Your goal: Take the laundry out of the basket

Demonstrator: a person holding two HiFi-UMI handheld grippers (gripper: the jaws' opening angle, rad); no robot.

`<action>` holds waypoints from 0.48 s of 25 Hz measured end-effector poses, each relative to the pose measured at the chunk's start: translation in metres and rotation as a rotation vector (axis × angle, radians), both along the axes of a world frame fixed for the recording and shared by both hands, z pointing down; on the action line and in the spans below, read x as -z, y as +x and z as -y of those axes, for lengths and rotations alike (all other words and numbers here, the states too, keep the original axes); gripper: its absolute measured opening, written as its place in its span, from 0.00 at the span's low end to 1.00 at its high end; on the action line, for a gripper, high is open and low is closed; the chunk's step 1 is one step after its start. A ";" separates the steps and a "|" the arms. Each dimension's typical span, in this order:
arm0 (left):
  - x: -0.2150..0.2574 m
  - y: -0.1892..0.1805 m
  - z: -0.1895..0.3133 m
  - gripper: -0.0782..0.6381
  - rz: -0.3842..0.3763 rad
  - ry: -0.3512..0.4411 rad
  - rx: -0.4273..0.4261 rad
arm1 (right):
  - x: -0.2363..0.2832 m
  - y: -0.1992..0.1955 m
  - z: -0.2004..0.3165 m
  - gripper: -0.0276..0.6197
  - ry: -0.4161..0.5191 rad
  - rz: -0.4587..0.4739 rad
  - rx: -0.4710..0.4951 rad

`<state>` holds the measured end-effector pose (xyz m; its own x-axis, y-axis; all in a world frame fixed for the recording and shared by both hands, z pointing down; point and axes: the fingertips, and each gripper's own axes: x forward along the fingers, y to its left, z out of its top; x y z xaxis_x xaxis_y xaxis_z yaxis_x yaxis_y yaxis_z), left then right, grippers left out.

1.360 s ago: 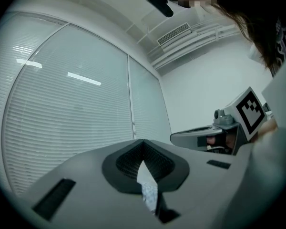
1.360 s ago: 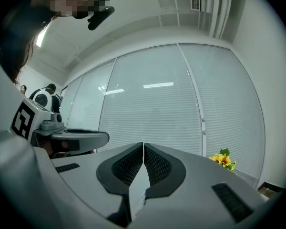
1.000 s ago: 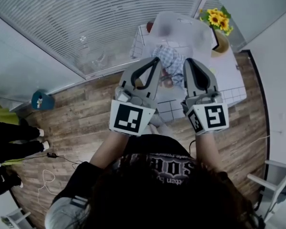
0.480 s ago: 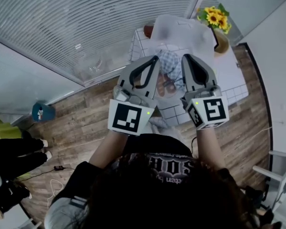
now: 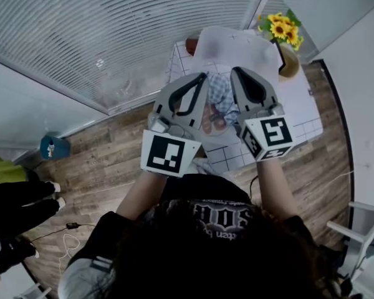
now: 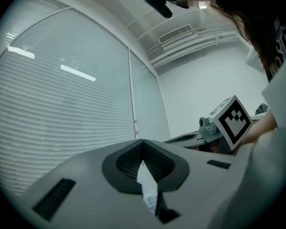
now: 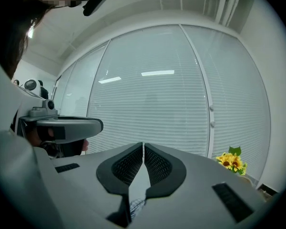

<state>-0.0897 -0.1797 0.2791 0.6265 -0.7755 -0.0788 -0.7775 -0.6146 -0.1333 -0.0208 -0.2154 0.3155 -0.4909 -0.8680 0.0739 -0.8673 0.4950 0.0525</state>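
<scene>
A blue checked cloth (image 5: 221, 89) and a piece with reddish print (image 5: 210, 118) lie in a heap on the table (image 5: 299, 98); my grippers hide the basket's outline. My left gripper (image 5: 204, 76) is held level over the heap's left side, its jaws meeting at the tips (image 6: 142, 142) with nothing between them. My right gripper (image 5: 235, 71) hovers over the right side, jaws shut and empty (image 7: 143, 145). Each gripper shows in the other's view: the right one's marker cube (image 6: 234, 120) and the left gripper's body (image 7: 62, 125).
The table wears a white grid-pattern cloth and stands against slatted blinds (image 5: 112, 36). Sunflowers (image 5: 280, 27) in a vase (image 5: 290, 58) stand at its far right corner. On the wooden floor are a blue object (image 5: 51, 147), a person's legs (image 5: 12, 198) and a white frame (image 5: 355, 229).
Both grippers have edged forward over the table, and the right one has drifted up the picture and closer to the left one. Both have stayed shut.
</scene>
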 end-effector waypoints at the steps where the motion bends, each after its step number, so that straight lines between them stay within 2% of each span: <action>1: 0.000 0.001 0.002 0.11 -0.002 -0.003 0.005 | -0.002 0.000 0.003 0.09 -0.017 -0.005 0.002; 8: 0.002 0.008 0.018 0.11 -0.005 0.001 0.016 | -0.005 0.001 0.027 0.09 0.009 -0.003 0.015; 12: 0.003 0.011 0.025 0.11 -0.008 0.003 0.016 | -0.023 0.003 0.040 0.09 -0.059 -0.060 0.028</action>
<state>-0.0784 -0.2050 0.2757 0.6132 -0.7853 -0.0857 -0.7884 -0.6016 -0.1288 -0.0179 -0.2557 0.3389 -0.5083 -0.8472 0.1547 -0.8492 0.5230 0.0737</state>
